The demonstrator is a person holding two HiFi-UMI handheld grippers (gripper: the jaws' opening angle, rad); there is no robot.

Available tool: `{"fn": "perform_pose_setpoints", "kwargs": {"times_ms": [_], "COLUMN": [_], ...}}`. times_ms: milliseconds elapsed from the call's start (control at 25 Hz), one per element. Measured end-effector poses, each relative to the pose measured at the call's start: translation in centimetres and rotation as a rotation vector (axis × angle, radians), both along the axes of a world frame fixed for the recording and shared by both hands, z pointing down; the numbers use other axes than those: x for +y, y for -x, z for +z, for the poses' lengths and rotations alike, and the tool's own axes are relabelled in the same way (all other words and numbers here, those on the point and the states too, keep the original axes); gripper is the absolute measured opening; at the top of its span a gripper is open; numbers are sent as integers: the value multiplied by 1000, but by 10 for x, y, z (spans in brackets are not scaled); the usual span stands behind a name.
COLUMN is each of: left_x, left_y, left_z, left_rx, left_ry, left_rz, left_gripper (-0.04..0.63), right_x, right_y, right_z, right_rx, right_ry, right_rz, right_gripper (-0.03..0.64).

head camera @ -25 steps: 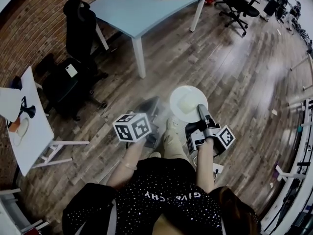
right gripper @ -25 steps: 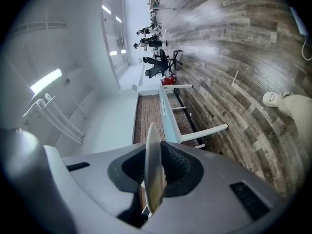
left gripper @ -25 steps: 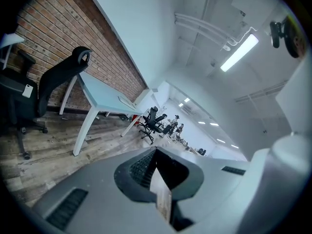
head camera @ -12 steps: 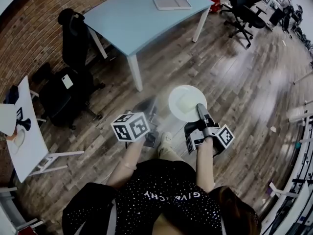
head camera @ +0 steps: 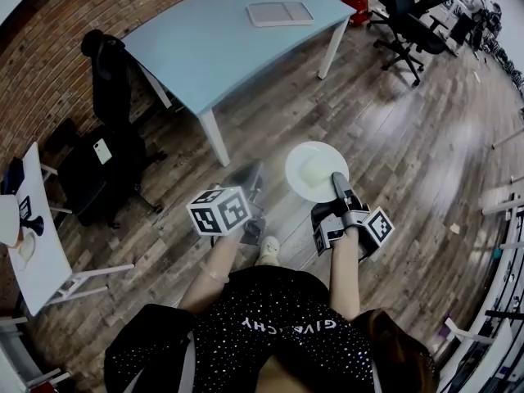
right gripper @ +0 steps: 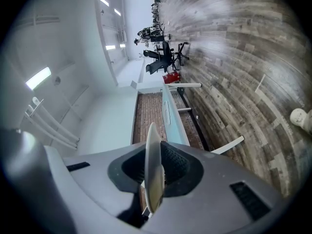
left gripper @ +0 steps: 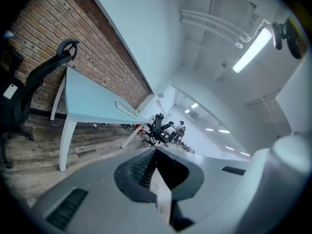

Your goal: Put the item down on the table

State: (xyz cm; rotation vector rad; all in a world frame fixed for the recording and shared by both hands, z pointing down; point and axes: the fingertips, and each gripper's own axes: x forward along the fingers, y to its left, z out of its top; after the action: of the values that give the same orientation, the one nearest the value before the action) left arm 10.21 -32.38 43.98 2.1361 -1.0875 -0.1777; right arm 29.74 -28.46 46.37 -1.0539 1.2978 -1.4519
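- The white plate [head camera: 315, 170] is up in the air over the plank floor [head camera: 393, 137], in front of the person. It is roughly level and carries a pale block [head camera: 309, 173].
- The right hand-held gripper [head camera: 337, 180] is clamped on the plate's near rim. In the right gripper view the plate [right gripper: 153, 174] stands edge-on between the closed jaws of the hand-held gripper [right gripper: 155, 167].
- The left hand-held gripper [head camera: 246, 177] hangs just beside the plate, apart from it. Its own view shows the hand-held gripper [left gripper: 161, 189] pinched on a thin white slip [left gripper: 162, 201]; I cannot tell what the slip is.
- The light-blue worktop [head camera: 213, 47] is well apart from the plate. Its near corner and white leg [head camera: 213, 137] lie ahead to the left, with bare floor between.
- A flat tray [head camera: 280, 13] sits near the worktop's far edge; the near half is bare.
- A black chair [head camera: 106, 80] crowds the worktop's left side, and open floor runs to the right.
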Motion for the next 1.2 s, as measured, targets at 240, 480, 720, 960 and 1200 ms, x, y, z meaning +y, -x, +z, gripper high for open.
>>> {"fn": "perform_pose_setpoints", "kwargs": {"times_ms": [240, 480, 720, 960, 1200], "left_x": [-31, -47, -55, -109, -174], "left_y": [-23, -25, -28, -46, -53], "left_z": [8, 7, 17, 10, 16], "left_rx": [3, -15, -16, -25, -15], "left_ry": [-4, -21, -18, -5, 4], "left_rz": [-7, -21, -32, -8, 4], "left_gripper": [11, 11, 11, 11, 11], "right_x": [-33, -49, -54, -106, -166], "right_y": [-17, -31, -34, -44, -46], "right_z": [6, 6, 18, 9, 16], "right_rx": [-12, -21, -31, -39, -38], "right_ry": [-10, -28, -22, -19, -6], "right_rz": [-29, -13, -18, -12, -10], "right_gripper": [49, 49, 49, 49, 49]}}
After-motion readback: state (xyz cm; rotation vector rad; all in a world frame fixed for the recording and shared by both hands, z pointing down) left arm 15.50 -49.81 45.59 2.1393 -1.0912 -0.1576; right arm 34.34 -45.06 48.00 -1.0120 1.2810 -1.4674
